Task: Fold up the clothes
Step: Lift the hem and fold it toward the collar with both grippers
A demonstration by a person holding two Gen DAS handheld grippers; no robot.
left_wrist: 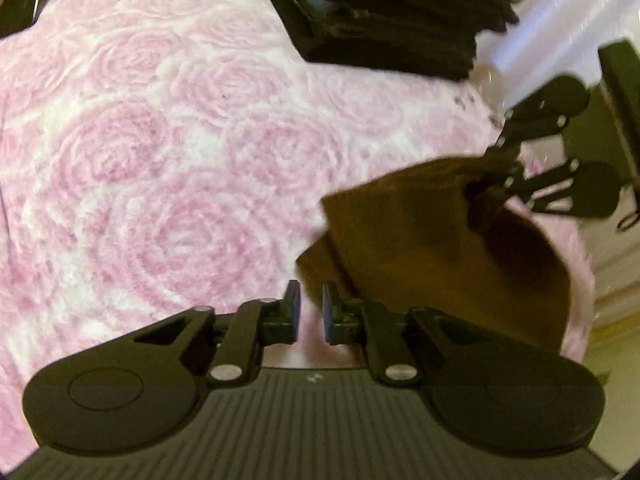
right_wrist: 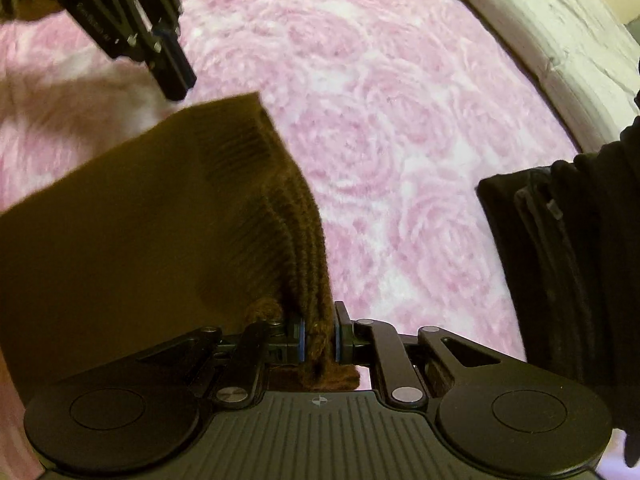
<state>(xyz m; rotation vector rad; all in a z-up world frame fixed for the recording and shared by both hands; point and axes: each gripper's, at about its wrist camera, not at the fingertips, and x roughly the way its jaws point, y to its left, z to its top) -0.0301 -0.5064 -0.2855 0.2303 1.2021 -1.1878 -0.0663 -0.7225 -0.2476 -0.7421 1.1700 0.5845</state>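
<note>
A brown knitted garment [right_wrist: 160,220], folded and ribbed along one edge, hangs over a pink rose-patterned blanket [right_wrist: 400,120]. My right gripper [right_wrist: 319,336] is shut on its thick ribbed edge, which bunches between the pads. In the left wrist view the same garment [left_wrist: 420,232] hangs at the right, with the right gripper [left_wrist: 496,178] pinching its top. My left gripper [left_wrist: 312,312] stands narrowly open; only pink blanket [left_wrist: 160,160] shows between its pads, and the garment's corner lies just beyond its tips. In the right wrist view the left gripper [right_wrist: 178,84] hovers apart from the garment's far corner.
A stack of dark folded clothes [left_wrist: 380,12] lies on the blanket, also seen at the right as the dark stack [right_wrist: 560,260]. A white padded edge [right_wrist: 560,40] borders the blanket. Open blanket spreads between the garment and the stack.
</note>
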